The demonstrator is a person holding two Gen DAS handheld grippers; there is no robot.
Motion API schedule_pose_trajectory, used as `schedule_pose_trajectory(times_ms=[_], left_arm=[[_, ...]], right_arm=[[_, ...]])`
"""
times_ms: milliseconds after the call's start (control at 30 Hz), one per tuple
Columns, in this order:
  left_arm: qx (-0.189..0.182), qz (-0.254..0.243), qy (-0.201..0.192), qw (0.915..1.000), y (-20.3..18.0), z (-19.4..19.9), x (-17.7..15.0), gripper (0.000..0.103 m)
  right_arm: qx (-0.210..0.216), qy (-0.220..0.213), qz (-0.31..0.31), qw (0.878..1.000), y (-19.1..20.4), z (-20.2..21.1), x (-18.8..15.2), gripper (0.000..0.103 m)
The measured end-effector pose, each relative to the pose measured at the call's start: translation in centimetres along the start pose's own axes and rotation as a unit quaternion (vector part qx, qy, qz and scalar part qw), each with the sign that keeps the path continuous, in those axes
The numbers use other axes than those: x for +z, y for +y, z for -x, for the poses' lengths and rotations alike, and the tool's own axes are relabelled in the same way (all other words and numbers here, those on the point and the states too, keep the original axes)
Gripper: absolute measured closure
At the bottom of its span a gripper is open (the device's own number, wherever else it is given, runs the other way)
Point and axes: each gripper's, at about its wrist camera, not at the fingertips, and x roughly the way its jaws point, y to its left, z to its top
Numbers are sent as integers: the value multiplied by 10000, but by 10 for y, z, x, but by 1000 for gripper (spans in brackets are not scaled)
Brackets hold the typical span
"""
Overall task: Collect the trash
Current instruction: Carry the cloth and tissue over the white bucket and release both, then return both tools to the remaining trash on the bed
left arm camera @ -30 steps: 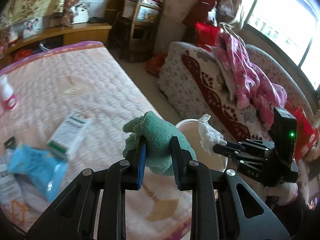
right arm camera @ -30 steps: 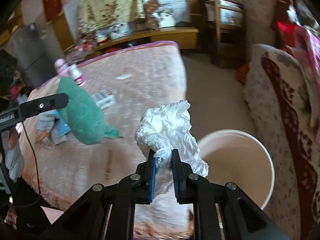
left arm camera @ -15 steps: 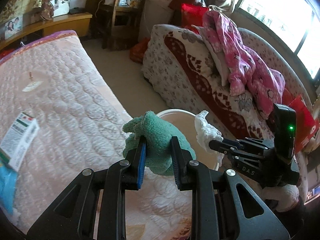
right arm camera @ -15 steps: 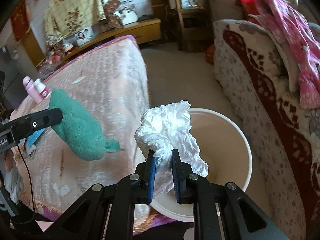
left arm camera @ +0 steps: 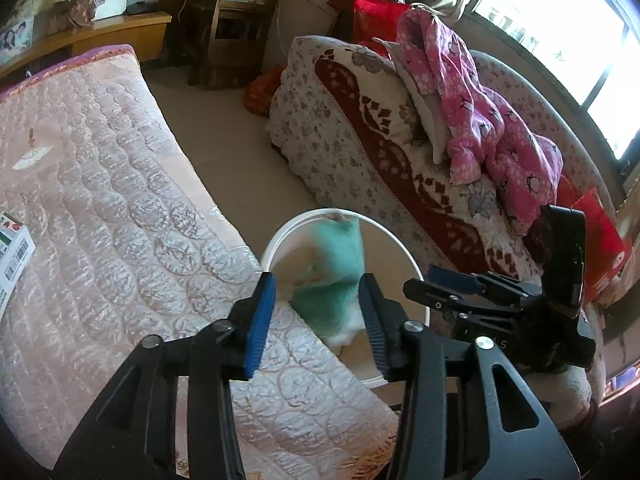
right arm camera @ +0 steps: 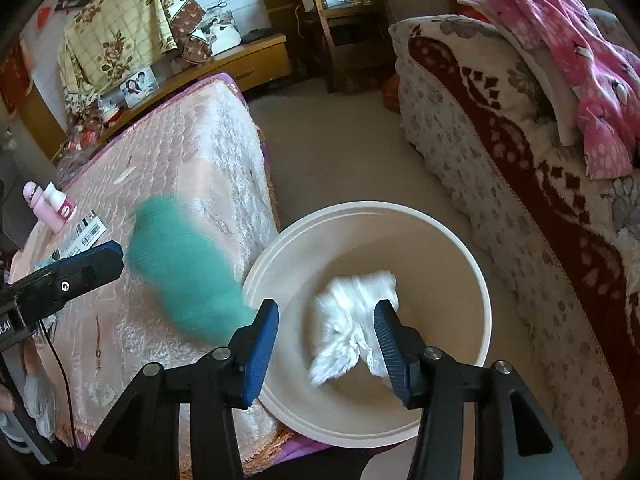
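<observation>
**Trash dropping into the bin**

Jaws come first in both views, and both pairs are opening with nothing pinched. The left gripper has its blue pads spread, and the green rag shows blurred in the gap beyond them, touching neither pad. The right gripper is the same: pads apart, the white tissue loose below and between them, smeared as if falling.

Just beyond the fingers stands the bin, a pale round tub on the floor, tight against the near right corner of the bed. The tissue is inside its rim. The rag, seen from the right wrist, lies over the rim's left edge and the bed's corner; blur makes it hard to say whether all of it will clear the rim.

Farther left on the bed lie a box and a pink bottle, with the sofa far right across the floor.

The step in hand looks like the release. Next, I judge, both grippers should lift clear of the bin, swing left over the bed with jaws wide, and settle on the remaining litter near the box.
</observation>
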Motion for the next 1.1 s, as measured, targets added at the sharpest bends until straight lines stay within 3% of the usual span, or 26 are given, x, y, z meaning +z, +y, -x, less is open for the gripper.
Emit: schedule_pose_trajectory(times_ms=[500, 1100], left_arm=[[604, 26, -198, 9980, 20, 31, -16, 61], [1538, 284, -637, 9856, 70, 104, -38, 61]], right_arm=[[71, -77, 358, 9993, 35, 10, -1, 55], [544, -254, 1116, 9919, 138, 22, 2, 50]])
